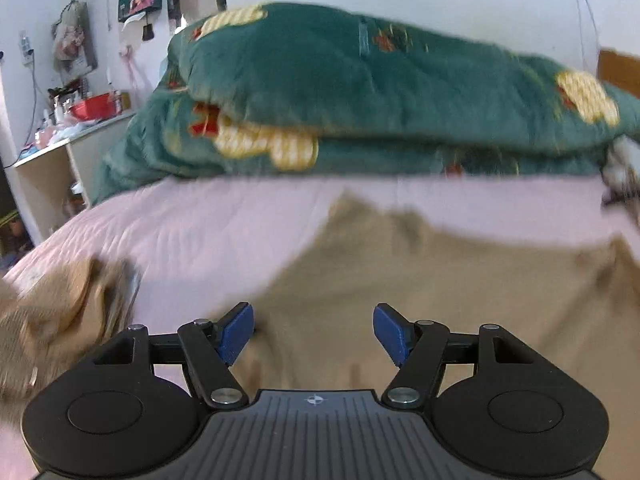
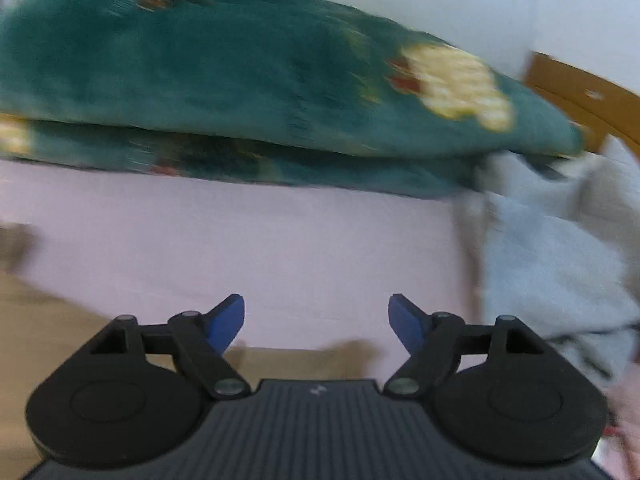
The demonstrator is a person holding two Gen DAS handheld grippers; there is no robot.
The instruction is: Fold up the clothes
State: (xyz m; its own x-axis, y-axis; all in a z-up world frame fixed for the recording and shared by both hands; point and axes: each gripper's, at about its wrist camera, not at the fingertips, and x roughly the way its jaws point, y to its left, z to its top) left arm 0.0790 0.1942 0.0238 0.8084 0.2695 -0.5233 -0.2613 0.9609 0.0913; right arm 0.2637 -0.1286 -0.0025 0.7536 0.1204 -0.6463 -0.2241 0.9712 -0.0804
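Observation:
A tan garment lies spread on the pink bed sheet, blurred by motion. My left gripper hovers over its near part, open, with nothing between its blue pads. A bunched tan piece sits at the left edge. In the right wrist view my right gripper is open over the bare pink sheet; the tan garment shows at the lower left and just below the pads.
A folded green blanket with yellow bear patterns lies across the back of the bed. A pale grey-blue garment is heaped at the right. A cluttered white shelf stands at the left wall. A wooden headboard is at the far right.

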